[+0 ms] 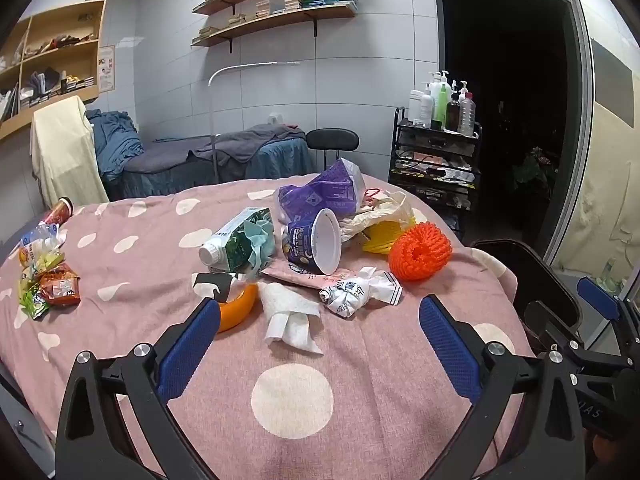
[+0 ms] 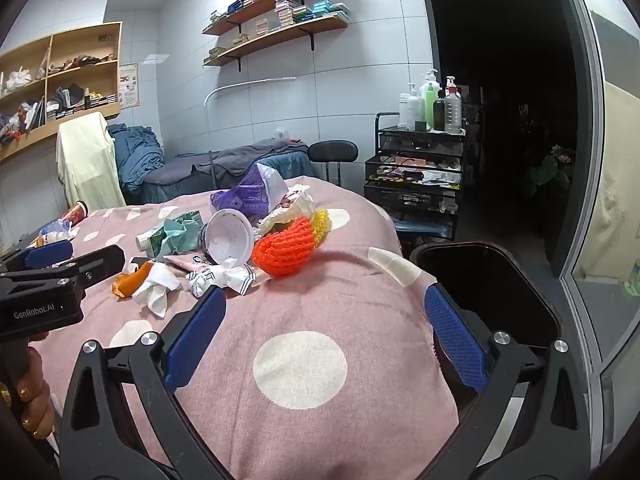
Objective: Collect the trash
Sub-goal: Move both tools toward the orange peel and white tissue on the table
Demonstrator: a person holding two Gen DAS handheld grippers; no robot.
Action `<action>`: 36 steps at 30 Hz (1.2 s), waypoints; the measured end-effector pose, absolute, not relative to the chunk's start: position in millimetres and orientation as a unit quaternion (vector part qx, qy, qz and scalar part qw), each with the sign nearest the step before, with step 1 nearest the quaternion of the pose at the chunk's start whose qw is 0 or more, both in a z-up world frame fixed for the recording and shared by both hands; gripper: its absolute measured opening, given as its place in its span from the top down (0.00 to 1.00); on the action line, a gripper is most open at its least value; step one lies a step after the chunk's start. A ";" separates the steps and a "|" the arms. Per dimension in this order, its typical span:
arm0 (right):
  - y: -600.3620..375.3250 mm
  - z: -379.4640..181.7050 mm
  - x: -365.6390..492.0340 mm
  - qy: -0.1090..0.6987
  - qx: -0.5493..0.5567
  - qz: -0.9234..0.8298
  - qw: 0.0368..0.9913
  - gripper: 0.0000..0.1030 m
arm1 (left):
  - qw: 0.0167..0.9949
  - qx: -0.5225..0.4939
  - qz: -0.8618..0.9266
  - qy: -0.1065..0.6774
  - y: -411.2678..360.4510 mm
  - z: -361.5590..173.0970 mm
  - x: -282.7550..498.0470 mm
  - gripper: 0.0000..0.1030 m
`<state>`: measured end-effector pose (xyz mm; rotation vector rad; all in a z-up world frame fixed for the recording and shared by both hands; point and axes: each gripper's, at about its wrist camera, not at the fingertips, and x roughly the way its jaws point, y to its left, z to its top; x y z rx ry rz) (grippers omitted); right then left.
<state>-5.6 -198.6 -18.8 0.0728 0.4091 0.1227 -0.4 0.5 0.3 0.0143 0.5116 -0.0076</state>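
Only the right view shows the open black bin (image 2: 492,280) beside the bed (image 2: 300,312); only the left shows the snack wrappers (image 1: 48,284). One orange net (image 1: 420,250), one cup (image 1: 316,240), one carton (image 1: 240,244) lie mid-bed. Left gripper (image 1: 316,344) and right gripper (image 2: 320,332) both gape, empty

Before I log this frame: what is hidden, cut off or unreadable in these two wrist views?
- Bin: right wrist view shows only a dark interior; contents cannot be told. In the left wrist view the right gripper covers part of it.
- Paper cup: print too small to read in either view.
- Yellow net: mostly hidden behind the orange net.
- Wrappers: at the bed's left edge, distorted; missing from the right wrist view.
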 end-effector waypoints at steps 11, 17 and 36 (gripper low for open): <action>-198.8 -18.8 -1.2 0.206 0.035 0.062 0.976 0.04 | 0.966 0.006 -0.005 0.257 -0.1 0.1 0.1 0.05; -195.9 -23.7 -4.4 0.207 0.036 0.063 0.976 0.04 | 0.966 0.007 -0.005 0.259 2.7 -1.6 -0.9 0.05; -192.5 -30.7 6.9 0.222 0.037 0.067 0.972 0.04 | 0.963 0.005 -0.008 0.271 4.0 -12.4 5.2 0.05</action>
